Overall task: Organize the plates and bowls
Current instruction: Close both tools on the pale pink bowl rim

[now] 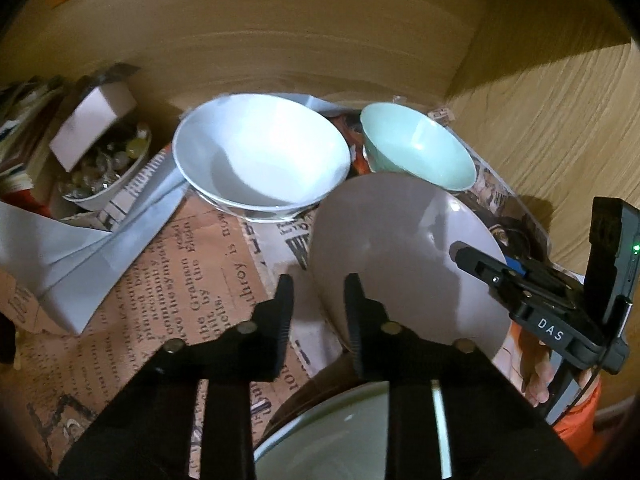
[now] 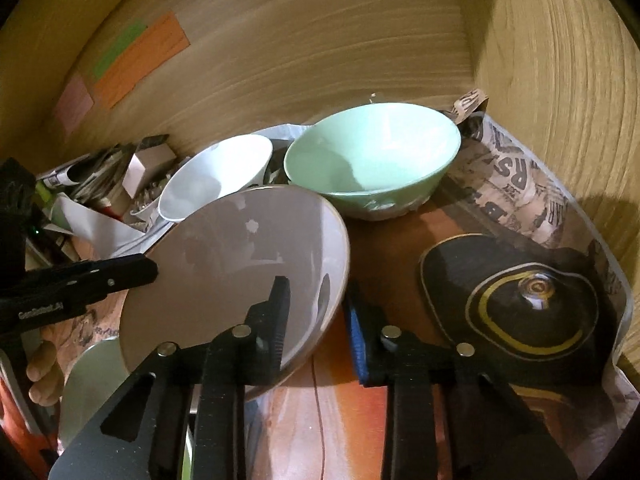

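Pale green plate (image 1: pixel 332 436) cut by bottom edge, partly behind jaws; small white bowl's (image 1: pixel 108 184) shiny contents indistinct.
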A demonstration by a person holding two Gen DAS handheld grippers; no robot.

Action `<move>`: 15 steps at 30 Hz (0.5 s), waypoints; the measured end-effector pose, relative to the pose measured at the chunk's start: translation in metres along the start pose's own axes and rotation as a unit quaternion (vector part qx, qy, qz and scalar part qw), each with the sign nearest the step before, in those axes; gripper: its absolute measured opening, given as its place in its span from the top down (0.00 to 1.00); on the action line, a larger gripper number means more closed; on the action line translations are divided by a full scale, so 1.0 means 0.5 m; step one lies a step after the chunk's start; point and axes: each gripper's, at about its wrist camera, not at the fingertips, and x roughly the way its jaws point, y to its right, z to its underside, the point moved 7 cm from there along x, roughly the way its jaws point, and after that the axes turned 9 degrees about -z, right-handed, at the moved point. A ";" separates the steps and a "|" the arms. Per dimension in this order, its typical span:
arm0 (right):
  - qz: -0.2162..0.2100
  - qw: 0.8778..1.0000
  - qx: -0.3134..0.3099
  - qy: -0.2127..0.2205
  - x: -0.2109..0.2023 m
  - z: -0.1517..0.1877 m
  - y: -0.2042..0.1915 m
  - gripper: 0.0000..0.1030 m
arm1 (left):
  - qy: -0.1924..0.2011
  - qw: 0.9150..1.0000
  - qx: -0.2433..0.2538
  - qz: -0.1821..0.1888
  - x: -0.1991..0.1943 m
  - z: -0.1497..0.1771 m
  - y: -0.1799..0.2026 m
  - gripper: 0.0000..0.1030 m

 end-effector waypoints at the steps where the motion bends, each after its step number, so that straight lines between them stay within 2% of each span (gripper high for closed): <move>1: 0.002 1.000 -0.002 0.001 0.000 0.000 -0.001 0.76 | -0.004 1.000 0.002 0.005 0.003 0.001 0.003 0.86; 15: 0.007 1.000 0.002 0.015 -0.022 -0.010 -0.002 0.77 | 0.000 1.000 0.012 0.001 -0.008 0.012 0.023 0.87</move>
